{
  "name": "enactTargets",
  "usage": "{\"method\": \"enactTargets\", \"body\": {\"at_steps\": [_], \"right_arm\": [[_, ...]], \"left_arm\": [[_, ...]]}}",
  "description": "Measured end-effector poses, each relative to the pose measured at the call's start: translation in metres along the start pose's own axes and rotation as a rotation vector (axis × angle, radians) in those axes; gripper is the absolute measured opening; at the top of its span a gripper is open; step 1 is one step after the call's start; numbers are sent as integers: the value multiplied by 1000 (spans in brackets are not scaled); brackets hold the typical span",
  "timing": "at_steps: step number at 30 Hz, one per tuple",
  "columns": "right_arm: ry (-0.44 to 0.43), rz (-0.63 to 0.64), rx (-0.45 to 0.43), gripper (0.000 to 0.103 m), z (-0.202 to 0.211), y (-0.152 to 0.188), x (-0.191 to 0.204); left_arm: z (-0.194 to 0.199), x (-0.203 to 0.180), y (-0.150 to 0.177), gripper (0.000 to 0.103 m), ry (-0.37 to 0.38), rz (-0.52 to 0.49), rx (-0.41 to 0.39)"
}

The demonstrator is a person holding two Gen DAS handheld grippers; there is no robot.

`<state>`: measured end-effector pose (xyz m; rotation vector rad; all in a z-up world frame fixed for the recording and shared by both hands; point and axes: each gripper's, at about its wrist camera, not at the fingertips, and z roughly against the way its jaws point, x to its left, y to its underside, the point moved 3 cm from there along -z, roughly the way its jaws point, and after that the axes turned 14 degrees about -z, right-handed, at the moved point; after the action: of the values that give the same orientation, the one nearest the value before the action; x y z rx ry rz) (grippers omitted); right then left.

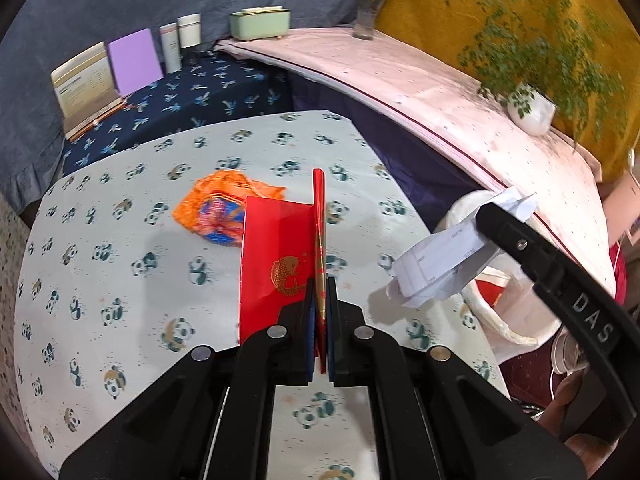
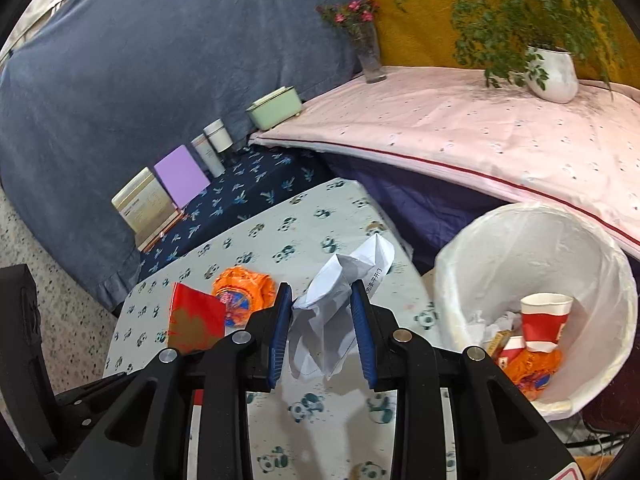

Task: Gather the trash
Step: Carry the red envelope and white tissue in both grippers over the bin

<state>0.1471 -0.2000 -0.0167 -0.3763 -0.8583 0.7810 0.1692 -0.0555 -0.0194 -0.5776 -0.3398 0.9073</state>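
My left gripper (image 1: 320, 292) is shut on a red envelope (image 1: 276, 264) with a gold fish print, held up above the panda-print table (image 1: 120, 240). My right gripper (image 2: 320, 300) is shut on a crumpled white paper (image 2: 340, 280); the left wrist view shows that paper (image 1: 436, 268) in the air at the right. An orange plastic wrapper (image 1: 224, 208) lies on the table behind the envelope, and the right wrist view shows the wrapper (image 2: 244, 292) beside the envelope (image 2: 196, 316). A white-lined trash bin (image 2: 532, 248) stands right of the table.
Inside the bin lie a red-and-white paper cup (image 2: 544, 320) and an orange wrapper (image 2: 532, 368). Books (image 1: 84, 84), a purple card (image 1: 134, 62), two jars (image 1: 180, 38) and a green box (image 1: 260, 24) stand on a dark blue cloth. A vase (image 1: 370, 12) and potted plant (image 1: 532, 108) sit on the pink cloth.
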Motion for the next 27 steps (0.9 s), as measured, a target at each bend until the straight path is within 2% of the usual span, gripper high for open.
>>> {"method": "enactTargets", "body": {"at_steps": [14,27], "right_arm": [[76,-105,-74,29,32,-27,-80],[149,-187,-93,29,41,-36,-143]], "left_arm": [[-15,-77,-16,3,59,-135,16],[-27,-141,-27,4,116,-247,22]]}}
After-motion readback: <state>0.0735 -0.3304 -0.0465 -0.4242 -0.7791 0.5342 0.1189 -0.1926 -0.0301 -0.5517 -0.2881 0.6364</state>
